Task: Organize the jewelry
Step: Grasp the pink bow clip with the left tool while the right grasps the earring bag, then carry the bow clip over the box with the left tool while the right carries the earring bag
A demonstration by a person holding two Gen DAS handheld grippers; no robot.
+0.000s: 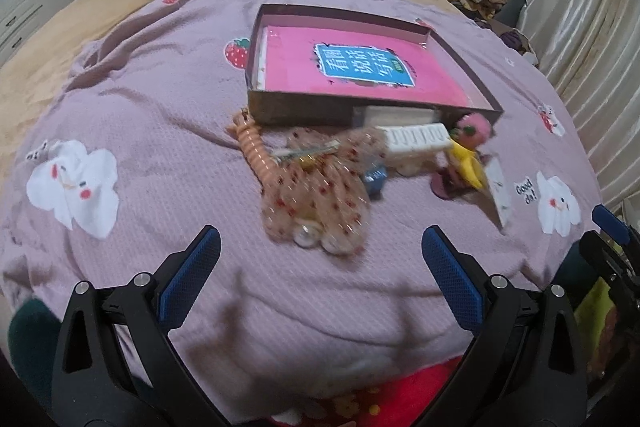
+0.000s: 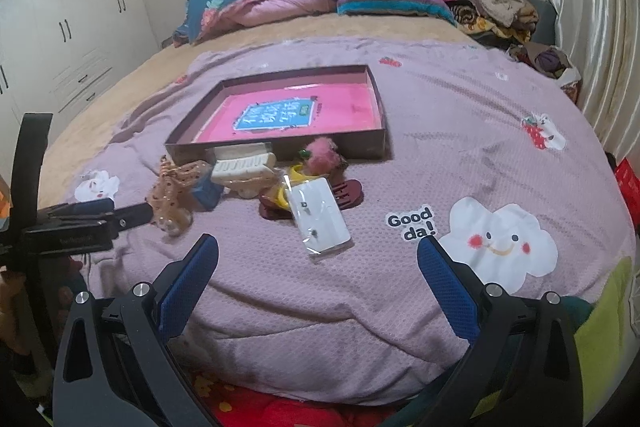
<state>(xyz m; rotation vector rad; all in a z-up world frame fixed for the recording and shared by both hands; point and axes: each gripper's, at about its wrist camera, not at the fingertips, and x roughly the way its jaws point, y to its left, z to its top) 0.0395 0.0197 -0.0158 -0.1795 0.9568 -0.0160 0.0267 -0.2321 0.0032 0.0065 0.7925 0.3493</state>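
Note:
A shallow dark box [image 1: 304, 109] [image 2: 280, 147] with a pink book [image 1: 360, 67] [image 2: 288, 115] inside lies on the lilac blanket. A heap of accessories sits at its near wall: a dotted tan bow clip [image 1: 316, 187] [image 2: 172, 191], an orange spiral tie [image 1: 250, 143], a cream claw clip [image 1: 416, 141] [image 2: 244, 167], a pink pompom [image 1: 474, 129] [image 2: 322, 153], a yellow clip [image 1: 466, 161], a maroon claw clip [image 2: 352, 193] and a clear packet of earrings [image 2: 320, 217]. My left gripper [image 1: 320, 247] is open just short of the bow. My right gripper [image 2: 318, 255] is open just short of the packet.
The lilac blanket [image 1: 160, 99] [image 2: 460, 115] has cloud and strawberry prints. Folded quilts [image 2: 260, 3] and piled clothes [image 2: 492, 3] lie at the bed's far end. White wardrobes [image 2: 64, 11] stand on the left, a curtain [image 2: 588, 7] on the right. The left gripper's body [image 2: 76, 223] shows at left.

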